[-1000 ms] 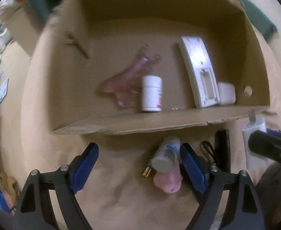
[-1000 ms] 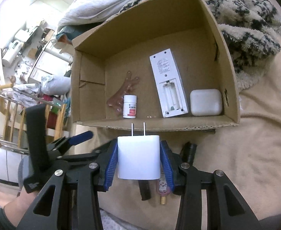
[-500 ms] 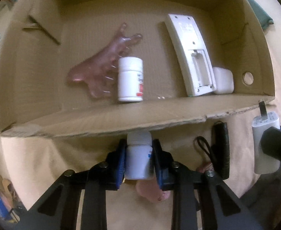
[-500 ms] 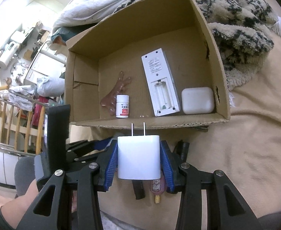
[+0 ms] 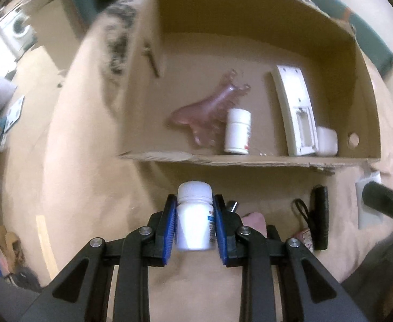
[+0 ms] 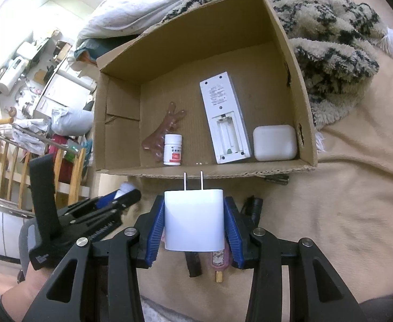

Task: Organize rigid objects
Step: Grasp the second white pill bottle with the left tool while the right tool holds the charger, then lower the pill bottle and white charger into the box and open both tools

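My left gripper (image 5: 194, 218) is shut on a white pill bottle (image 5: 194, 222) with a blue label, held above the beige blanket in front of the cardboard box (image 5: 250, 159). My right gripper (image 6: 194, 224) is shut on a white charger plug (image 6: 194, 221), prongs pointing at the box (image 6: 202, 173). The box holds a pink comb (image 6: 164, 134), a second white pill bottle (image 6: 173, 150), a white remote (image 6: 224, 118) lying back side up and a white case (image 6: 274, 142). The left gripper also shows in the right wrist view (image 6: 110, 201).
A black object (image 5: 319, 216) and a pink item (image 5: 254, 220) lie on the blanket before the box. A black item (image 6: 254, 208) and a pink tube (image 6: 219, 261) show under my right gripper. A patterned fluffy blanket (image 6: 330, 40) lies right of the box. Cluttered furniture stands at left.
My left gripper went from open beside the pill bottle to shut on it and lifted it, pulling back from the box. My right gripper kept hold of the charger plug.
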`<state>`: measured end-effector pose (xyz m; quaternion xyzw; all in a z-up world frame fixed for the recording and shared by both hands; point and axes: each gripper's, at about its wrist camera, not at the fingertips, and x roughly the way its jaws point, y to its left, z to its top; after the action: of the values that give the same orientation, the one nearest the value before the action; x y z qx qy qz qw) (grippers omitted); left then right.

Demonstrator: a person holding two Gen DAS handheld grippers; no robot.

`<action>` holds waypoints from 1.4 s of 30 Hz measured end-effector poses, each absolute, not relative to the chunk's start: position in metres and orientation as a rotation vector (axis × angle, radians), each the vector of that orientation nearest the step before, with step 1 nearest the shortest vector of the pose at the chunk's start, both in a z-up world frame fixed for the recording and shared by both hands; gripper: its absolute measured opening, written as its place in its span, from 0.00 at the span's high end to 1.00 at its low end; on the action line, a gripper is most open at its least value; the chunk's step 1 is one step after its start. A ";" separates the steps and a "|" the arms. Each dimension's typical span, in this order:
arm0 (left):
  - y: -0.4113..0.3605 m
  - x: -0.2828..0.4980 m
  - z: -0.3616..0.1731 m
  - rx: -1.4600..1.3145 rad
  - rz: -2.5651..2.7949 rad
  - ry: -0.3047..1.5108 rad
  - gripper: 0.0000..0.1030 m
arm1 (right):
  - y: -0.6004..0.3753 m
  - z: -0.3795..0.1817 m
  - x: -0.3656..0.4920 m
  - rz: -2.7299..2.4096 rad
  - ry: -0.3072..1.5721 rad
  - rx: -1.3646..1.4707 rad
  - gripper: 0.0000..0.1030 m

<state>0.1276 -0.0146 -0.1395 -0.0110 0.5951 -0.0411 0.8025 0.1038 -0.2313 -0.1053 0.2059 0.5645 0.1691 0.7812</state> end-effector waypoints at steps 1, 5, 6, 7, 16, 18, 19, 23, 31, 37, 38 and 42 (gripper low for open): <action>-0.007 0.124 -0.138 -0.032 -0.080 1.273 0.77 | -0.231 -0.104 0.103 0.368 1.216 0.445 0.56; 0.014 0.115 -0.132 -0.115 -0.062 1.282 0.77 | -0.231 -0.100 0.102 0.382 1.198 0.445 0.56; 0.019 0.114 -0.134 -0.139 -0.053 1.287 0.77 | -0.232 -0.098 0.102 0.386 1.191 0.446 0.56; 0.024 0.112 -0.133 -0.157 -0.038 1.283 0.77 | -0.231 -0.096 0.102 0.393 1.184 0.447 0.56; 0.001 0.084 -0.085 -0.045 -0.017 1.086 0.77 | -0.232 -0.076 0.099 0.423 1.082 0.445 0.56; -0.001 0.082 -0.070 -0.031 -0.020 1.032 0.77 | -0.231 -0.071 0.099 0.421 1.055 0.434 0.56; -0.002 0.082 -0.064 -0.023 -0.024 1.010 0.77 | -0.230 -0.069 0.100 0.421 1.042 0.424 0.56; -0.007 0.092 -0.050 -0.015 -0.035 0.973 0.77 | -0.226 -0.060 0.104 0.423 0.996 0.386 0.56; -0.020 0.130 -0.035 0.007 -0.066 0.928 0.77 | -0.228 -0.062 0.128 0.405 0.995 0.371 0.56; -0.021 0.159 -0.027 0.009 -0.061 0.901 0.77 | -0.234 -0.066 0.144 0.372 0.999 0.374 0.56; -0.022 0.162 -0.027 0.007 -0.063 0.898 0.77 | -0.235 -0.067 0.147 0.367 1.002 0.372 0.56; -0.028 0.177 -0.033 -0.002 -0.088 0.892 0.77 | -0.236 -0.077 0.163 0.336 1.029 0.364 0.56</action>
<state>0.1775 -0.0279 -0.0327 -0.0010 0.4312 -0.0428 0.9012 0.1633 -0.2361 -0.0772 0.1723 0.4870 0.1590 0.8413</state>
